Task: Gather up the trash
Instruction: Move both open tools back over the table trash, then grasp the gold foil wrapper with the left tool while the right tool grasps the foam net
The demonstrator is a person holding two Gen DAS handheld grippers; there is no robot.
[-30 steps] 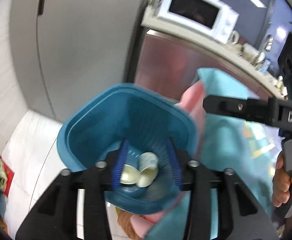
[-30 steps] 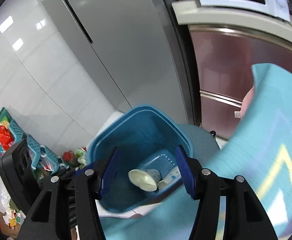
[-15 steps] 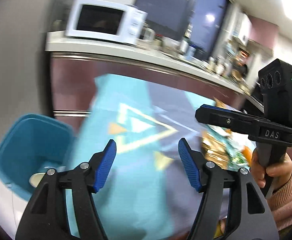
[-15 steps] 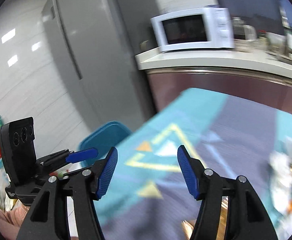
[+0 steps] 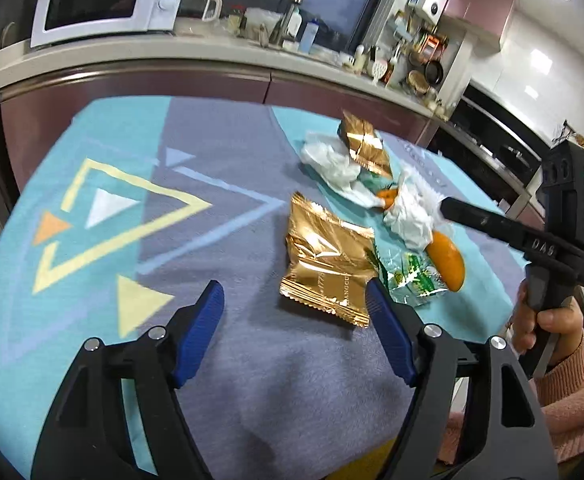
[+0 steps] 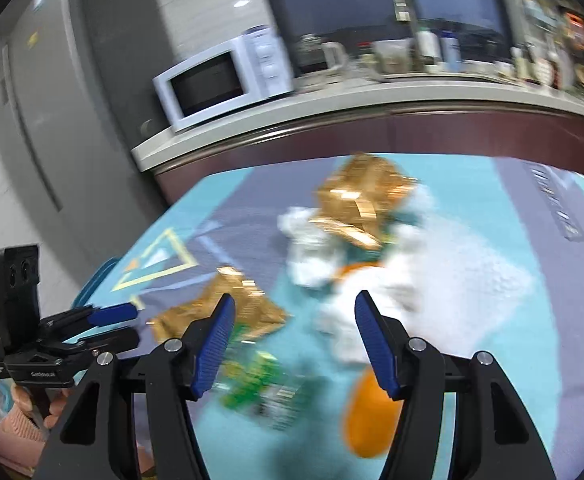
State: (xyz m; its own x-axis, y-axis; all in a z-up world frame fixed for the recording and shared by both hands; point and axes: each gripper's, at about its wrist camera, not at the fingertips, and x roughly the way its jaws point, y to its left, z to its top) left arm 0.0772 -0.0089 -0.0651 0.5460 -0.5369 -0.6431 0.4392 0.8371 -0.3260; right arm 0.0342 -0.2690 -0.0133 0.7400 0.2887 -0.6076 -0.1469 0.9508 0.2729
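**Both grippers over the litter**

Our left gripper (image 5: 294,300) is spreading wider, nothing between its jaws — the gold wrapper (image 5: 326,270) lies mid-frame on the tablecloth (image 5: 92,200). Our right gripper (image 6: 292,316) is spread and empty; crumpled tissue (image 6: 356,300), orange peel (image 6: 366,420) and a green wrapper (image 6: 260,392) blur beneath it.
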